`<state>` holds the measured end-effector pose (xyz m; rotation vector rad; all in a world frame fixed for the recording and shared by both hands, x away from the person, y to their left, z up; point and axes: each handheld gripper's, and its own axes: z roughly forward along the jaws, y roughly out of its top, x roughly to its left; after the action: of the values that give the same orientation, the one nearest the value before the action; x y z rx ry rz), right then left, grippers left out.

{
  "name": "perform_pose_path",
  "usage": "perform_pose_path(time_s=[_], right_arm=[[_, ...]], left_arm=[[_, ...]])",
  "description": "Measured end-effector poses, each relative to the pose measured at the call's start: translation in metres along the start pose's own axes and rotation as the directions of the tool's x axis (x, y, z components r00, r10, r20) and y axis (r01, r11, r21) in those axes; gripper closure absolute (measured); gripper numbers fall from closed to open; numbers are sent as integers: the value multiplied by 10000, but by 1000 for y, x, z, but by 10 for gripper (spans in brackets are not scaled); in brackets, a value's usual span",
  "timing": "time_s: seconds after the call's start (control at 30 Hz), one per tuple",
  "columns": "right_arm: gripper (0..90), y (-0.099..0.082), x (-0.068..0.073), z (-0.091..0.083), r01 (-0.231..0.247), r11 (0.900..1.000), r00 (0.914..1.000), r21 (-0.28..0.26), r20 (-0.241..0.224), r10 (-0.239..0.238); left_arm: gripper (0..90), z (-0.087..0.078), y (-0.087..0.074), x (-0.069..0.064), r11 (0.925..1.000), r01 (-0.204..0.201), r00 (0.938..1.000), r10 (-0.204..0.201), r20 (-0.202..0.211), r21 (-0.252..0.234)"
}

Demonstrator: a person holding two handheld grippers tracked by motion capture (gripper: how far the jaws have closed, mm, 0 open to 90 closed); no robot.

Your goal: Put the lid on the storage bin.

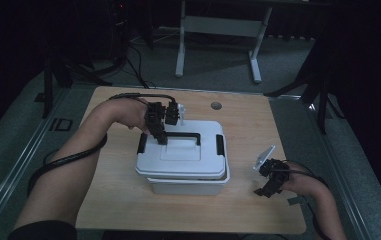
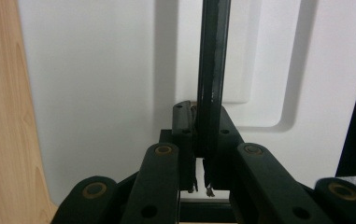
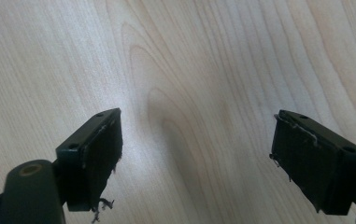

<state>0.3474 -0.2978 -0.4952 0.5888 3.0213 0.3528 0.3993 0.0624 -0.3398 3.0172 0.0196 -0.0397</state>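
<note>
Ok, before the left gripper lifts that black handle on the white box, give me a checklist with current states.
1. Left gripper shut on the black handle: ok.
2. Grip placement: near the handle's left end in the high view, not centred: not ok.
3. Right gripper open, holding nothing, over bare table: ok.
4. Right gripper away from the white box: ok.
5. Side latches released: cannot tell.
6. Lid seated squarely on the box: ok.
</note>
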Motion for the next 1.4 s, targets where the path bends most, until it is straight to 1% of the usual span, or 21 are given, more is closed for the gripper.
perform_pose_path(time_s=[0.1,0.13,0.17,0.2,0.23,0.33,0.37,0.4,0.57,0.67,0.77,0.83,0.9,1.1,1.2,1.23,1.27,1.3,1.33,1.37,1.4], right_arm=[[161,-1,0,2,20,10000,10000,72,-34,-19],[161,-1,0,3,-7,10000,10000,98,-35,7],[161,-1,0,3,-16,9999,10000,120,-28,16],[161,-1,-1,3,-9,9999,10000,125,-19,9],[161,-1,-1,3,-15,9999,10000,114,-16,16],[161,0,-1,3,43,10000,10000,80,-55,-43],[161,0,-1,3,33,9999,10000,108,-51,-33],[161,0,0,4,46,9999,10000,93,-66,-45],[161,4,0,6,161,9998,9998,82,-96,-160],[161,6,1,7,203,9998,9997,29,-112,-203],[161,8,1,9,226,9997,9997,64,-107,-225],[161,9,1,8,225,9997,9997,45,-128,-225],[161,10,1,9,257,9997,9996,38,-148,-257],[162,10,1,10,219,9998,9996,45,-171,-218],[162,9,2,11,208,9998,9996,49,-165,-208],[162,9,2,10,228,9997,9996,36,-169,-227],[162,9,2,10,231,9997,9996,12,-170,-231],[162,8,2,10,227,9997,9996,-4,-166,-227],[162,8,2,10,196,9998,9997,1,-165,-196],[162,8,1,9,170,9999,9997,8,-153,-170],[162,8,1,9,170,9999,9997,8,-153,-170]], left_arm=[[834,4,6,1,10000,10,9999,-9,124,-67],[834,5,8,1,10000,-39,10000,39,72,-41],[834,7,9,2,10000,-41,9999,42,119,-14],[834,9,10,1,10000,30,9999,-30,146,8],[834,11,10,3,10000,46,10000,-46,71,25],[834,18,12,3,9999,154,9996,-156,232,74],[834,20,12,3,10000,11,9998,-13,180,74],[834,21,13,3,10000,85,9998,-86,192,48],[834,28,12,3,9998,158,9996,-160,248,71],[834,30,13,2,9998,173,9995,-175,264,93],[834,32,16,2,9995,196,9994,-202,274,243],[834,33,18,3,9995,96,9995,-105,289,311],[833,33,19,4,9990,203,9991,-217,362,389],[833,33,17,6,9994,262,9986,-273,458,245],[828,33,17,6,9995,199,9990,-209,402,241],[810,32,16,6,9996,239,9993,-243,289,149],[733,31,15,8,9993,353,9991,-355,224,88],[660,30,13,7,9992,392,9992,-392,-12,75],[616,29,11,8,9989,467,9987,-468,-202,-26],[530,28,9,9,9978,645,9976,-649,-240,-144],[453,28,9,9,9978,645,9976,-649,-240,-144]])
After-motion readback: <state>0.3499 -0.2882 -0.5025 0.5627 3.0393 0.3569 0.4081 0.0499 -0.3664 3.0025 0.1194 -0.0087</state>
